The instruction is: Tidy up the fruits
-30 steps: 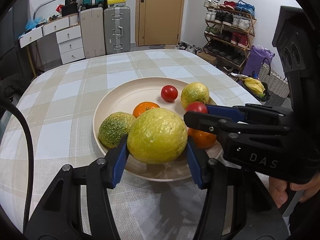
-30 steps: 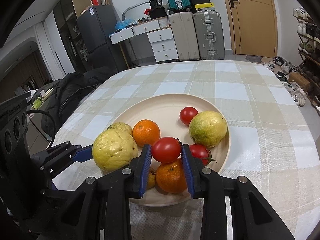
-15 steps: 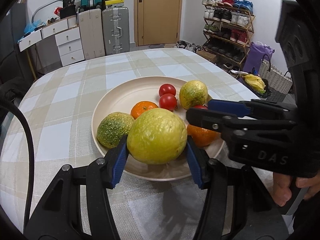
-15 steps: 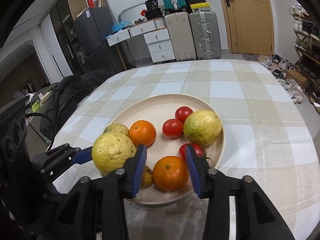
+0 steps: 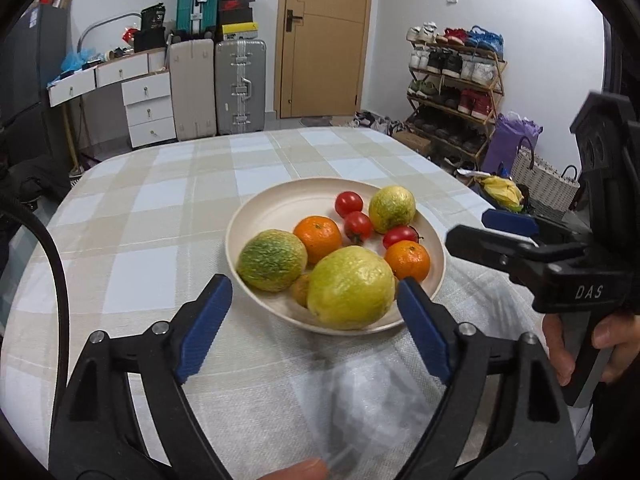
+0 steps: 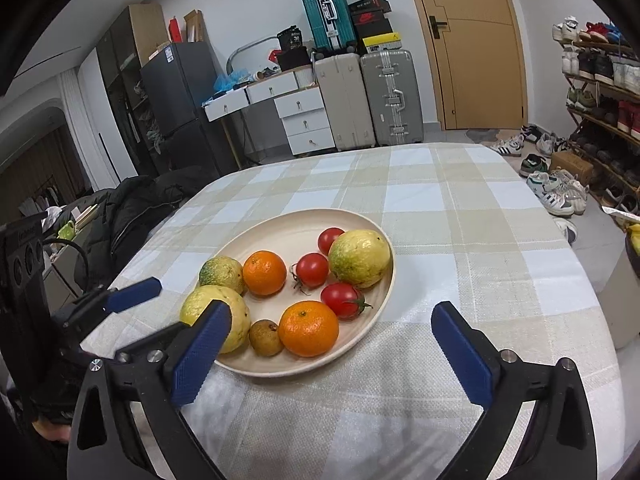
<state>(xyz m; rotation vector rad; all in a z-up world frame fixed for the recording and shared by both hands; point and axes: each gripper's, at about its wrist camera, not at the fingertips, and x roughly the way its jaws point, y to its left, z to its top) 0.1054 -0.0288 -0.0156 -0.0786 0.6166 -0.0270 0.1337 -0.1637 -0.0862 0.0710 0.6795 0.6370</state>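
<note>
Both hand-held grippers (image 5: 316, 320) (image 6: 328, 344) wide apart.

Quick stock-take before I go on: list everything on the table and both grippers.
Plate: 1, cream, on checked tablecloth.
Yellow-green citrus: 3, two at plate's near-left rim, one at far right.
Oranges: 2, orange, one mid-plate, one near rim.
Tomatoes: 3, red, right of middle.
Small brown fruit: 1, near rim, between citrus and orange.
Left gripper: blue pads, open, empty, at plate's near edge.
Right gripper: blue pads, open, empty.
</note>
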